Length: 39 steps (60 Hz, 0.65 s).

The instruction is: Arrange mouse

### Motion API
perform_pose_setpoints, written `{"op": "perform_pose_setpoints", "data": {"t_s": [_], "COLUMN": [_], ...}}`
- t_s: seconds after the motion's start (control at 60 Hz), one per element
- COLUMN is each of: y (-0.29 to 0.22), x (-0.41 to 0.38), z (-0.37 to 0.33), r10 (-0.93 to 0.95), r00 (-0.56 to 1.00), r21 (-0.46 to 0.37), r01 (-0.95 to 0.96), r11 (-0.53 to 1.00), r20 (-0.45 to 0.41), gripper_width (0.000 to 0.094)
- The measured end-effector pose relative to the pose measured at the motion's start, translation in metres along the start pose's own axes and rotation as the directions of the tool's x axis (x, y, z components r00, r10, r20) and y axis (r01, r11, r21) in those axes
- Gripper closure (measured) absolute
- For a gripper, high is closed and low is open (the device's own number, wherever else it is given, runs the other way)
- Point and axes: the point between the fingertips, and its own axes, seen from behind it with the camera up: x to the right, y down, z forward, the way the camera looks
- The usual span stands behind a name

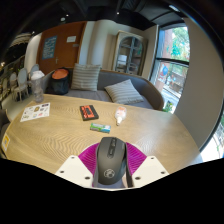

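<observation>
I have the mouse (111, 162) between my two fingers, its sides seemingly against both pink pads (80, 163), so I judge the gripper (112, 166) closed on it at about the mouse's own width. The lower part of the mouse is cut off from view, so I cannot be fully sure that both pads truly press on it.

The mouse sits at the near edge of the wooden table (60, 128), and whether it rests on the top or is lifted a little I cannot tell. I take the pick-up as done or nearly done. What is left is to carry the mouse to its spot and set it down square; nothing shows where that spot is.

My hand holds the gripper low and roughly level, pointing across the table toward the far edge and the sofa (110, 90) beyond it. Ahead of the fingers, near the middle of the table, lie a small green box (99, 127), a dark red-and-black object (88, 111) and a pale item (121, 116). A sheet of paper (36, 111) lies toward the far left corner.
</observation>
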Motion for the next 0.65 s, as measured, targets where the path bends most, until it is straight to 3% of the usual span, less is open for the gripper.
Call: {"op": "perform_pose_setpoints", "data": {"t_s": [0.133, 0.233, 0.267, 0.4, 0.65], "y": [0.071, 0.099, 0.095, 0.08, 0.108], "x": [0.026, 0.023, 0.024, 0.045, 0.031], "z": [0.016, 0.02, 0.019, -0.013, -0.128], "r10": [0.03, 0.075, 0.088, 0.044, 0.082], "r00": [0.999, 0.997, 0.995, 0.999, 0.994], "r21": [-0.113, -0.173, -0.151, -0.042, 0.073], "r01": [-0.031, -0.068, -0.081, -0.044, -0.088], "r11": [0.993, 0.983, 0.985, 0.998, 0.993], "r20": [-0.009, 0.034, 0.038, 0.005, 0.079], "gripper_width": [0.0523, 0.0426, 0.0394, 0.0063, 0.0078]}}
